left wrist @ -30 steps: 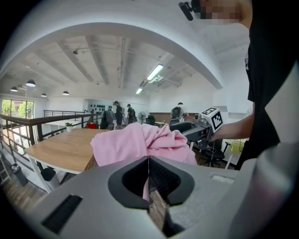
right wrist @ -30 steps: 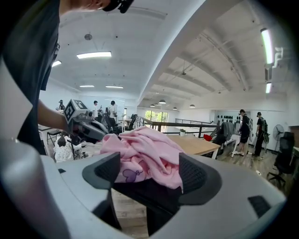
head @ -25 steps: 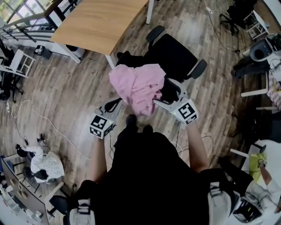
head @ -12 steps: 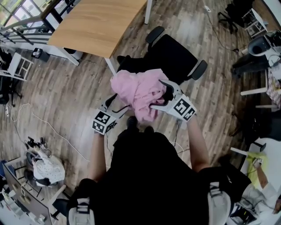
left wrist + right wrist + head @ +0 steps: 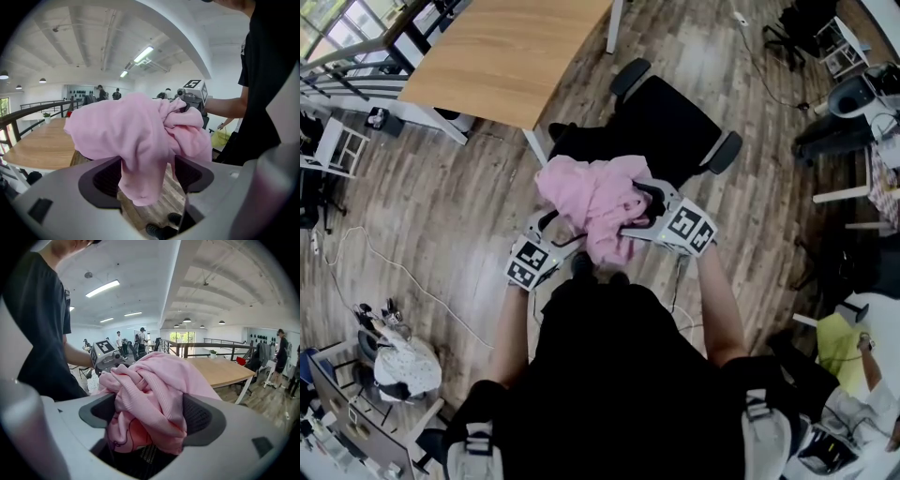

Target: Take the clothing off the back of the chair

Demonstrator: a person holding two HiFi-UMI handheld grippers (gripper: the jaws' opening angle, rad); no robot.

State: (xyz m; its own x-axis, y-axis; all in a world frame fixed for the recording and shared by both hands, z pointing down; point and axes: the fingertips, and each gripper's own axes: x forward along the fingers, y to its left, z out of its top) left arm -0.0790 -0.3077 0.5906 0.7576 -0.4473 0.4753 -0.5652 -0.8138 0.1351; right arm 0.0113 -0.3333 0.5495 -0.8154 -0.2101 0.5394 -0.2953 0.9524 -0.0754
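Observation:
A pink garment [image 5: 595,192] lies bunched over the back of the black office chair [image 5: 670,117], right in front of me. My left gripper [image 5: 561,228] is at its left side; its jaws are opening, and a fold of the garment [image 5: 136,140] hangs loose between the wide pads without being pinched. My right gripper [image 5: 645,208] reaches in from the right. Its jaws are closing but still stand wide, and the bundled garment [image 5: 154,394] fills the gap between them and brushes both pads. The cloth hides the top of the chair back.
A wooden table [image 5: 511,52] stands beyond the chair at the upper left. A cable [image 5: 394,262] runs over the plank floor on the left, near a white bag [image 5: 398,361]. Another person [image 5: 862,375] sits at the lower right.
Both grippers moved down and inward against the garment. The cloth, spread higher a second ago, has sunk into a tighter bundle on the chair back. The left jaws have gone from shut to wide.

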